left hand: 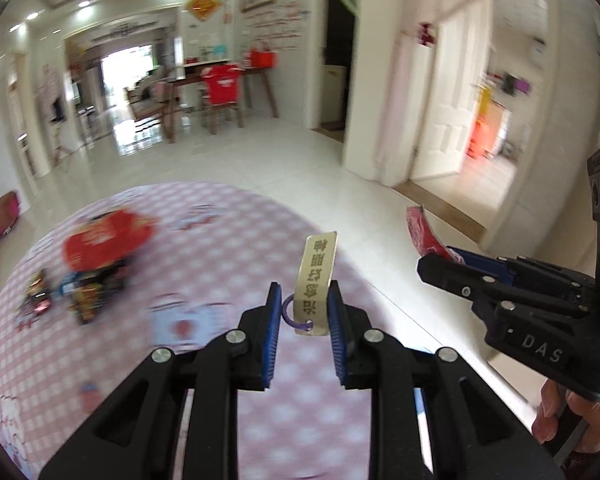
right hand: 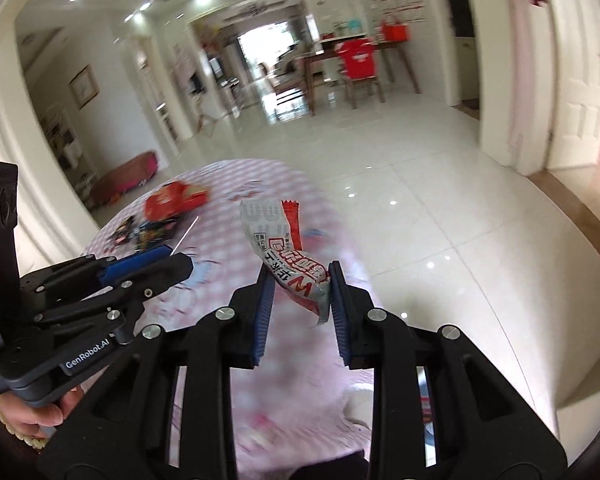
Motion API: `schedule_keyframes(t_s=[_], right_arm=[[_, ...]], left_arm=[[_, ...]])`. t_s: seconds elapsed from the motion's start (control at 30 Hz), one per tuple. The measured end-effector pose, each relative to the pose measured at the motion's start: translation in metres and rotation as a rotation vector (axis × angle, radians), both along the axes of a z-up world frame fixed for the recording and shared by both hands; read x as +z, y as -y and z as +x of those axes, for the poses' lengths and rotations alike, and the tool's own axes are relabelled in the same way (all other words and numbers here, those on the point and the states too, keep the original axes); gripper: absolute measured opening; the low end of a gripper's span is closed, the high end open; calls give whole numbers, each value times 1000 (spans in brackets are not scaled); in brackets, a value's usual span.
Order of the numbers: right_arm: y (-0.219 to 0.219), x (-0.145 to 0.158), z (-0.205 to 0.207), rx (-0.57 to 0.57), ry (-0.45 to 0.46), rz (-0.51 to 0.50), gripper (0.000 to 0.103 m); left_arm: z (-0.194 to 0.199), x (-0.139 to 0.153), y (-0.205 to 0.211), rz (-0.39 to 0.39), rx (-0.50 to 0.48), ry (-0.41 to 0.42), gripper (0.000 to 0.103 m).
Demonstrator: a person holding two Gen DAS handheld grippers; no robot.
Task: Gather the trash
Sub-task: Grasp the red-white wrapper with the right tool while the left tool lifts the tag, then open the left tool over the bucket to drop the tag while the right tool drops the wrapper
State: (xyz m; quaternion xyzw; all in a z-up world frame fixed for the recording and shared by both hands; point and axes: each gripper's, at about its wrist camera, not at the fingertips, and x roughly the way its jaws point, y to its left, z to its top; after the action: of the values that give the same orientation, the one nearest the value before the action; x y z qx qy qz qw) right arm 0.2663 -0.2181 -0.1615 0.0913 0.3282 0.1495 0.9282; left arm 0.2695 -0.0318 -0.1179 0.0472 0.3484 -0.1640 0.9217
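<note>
My left gripper (left hand: pixel 305 305) is shut on a gold tag (left hand: pixel 315 283) with a purple ring, held above the round table (left hand: pixel 228 240) with its pink checked cloth. My right gripper (right hand: pixel 301 286) is shut on a red and silver snack wrapper (right hand: pixel 288 256), also above the table. The right gripper shows in the left wrist view (left hand: pixel 440 262) with the wrapper (left hand: pixel 422 232) sticking up from it. The left gripper shows in the right wrist view (right hand: pixel 168 258). A red packet (left hand: pixel 104 242) and several small dark wrappers (left hand: pixel 84 292) lie on the far left of the table.
The table edge drops to a glossy white tiled floor (left hand: pixel 300 160). A wooden table and chairs with a red shirt (left hand: pixel 220 80) stand far back. A white door (left hand: pixel 448 100) stands open at right. A pink cushion (right hand: pixel 128 172) lies on the floor at left.
</note>
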Motion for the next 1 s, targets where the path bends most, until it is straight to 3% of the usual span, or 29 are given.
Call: schedule_keyframes(t_s=[0.3, 0.5, 0.53, 0.57, 0.63, 0.83, 1.0], right_arm=[[115, -29, -45, -239, -30, 66, 27], [169, -47, -66, -373, -41, 95, 27], [172, -49, -67, -386, -42, 96, 27], [178, -51, -70, -402, -42, 96, 27], [185, -57, -71, -424, -53, 104, 27], [196, -66, -76, -433, -75, 118, 27], [191, -67, -74, -419, -83, 122, 27]], left_arm=[[-1, -35, 127, 22, -218, -100, 22], [6, -63, 191, 25, -299, -170, 23], [7, -67, 200, 29, -310, -177, 31], [8, -71, 206, 39, -312, -186, 59], [9, -79, 213, 55, -280, -191, 77], [10, -92, 214, 70, -250, -216, 77], [10, -87, 205, 67, -228, -211, 77]])
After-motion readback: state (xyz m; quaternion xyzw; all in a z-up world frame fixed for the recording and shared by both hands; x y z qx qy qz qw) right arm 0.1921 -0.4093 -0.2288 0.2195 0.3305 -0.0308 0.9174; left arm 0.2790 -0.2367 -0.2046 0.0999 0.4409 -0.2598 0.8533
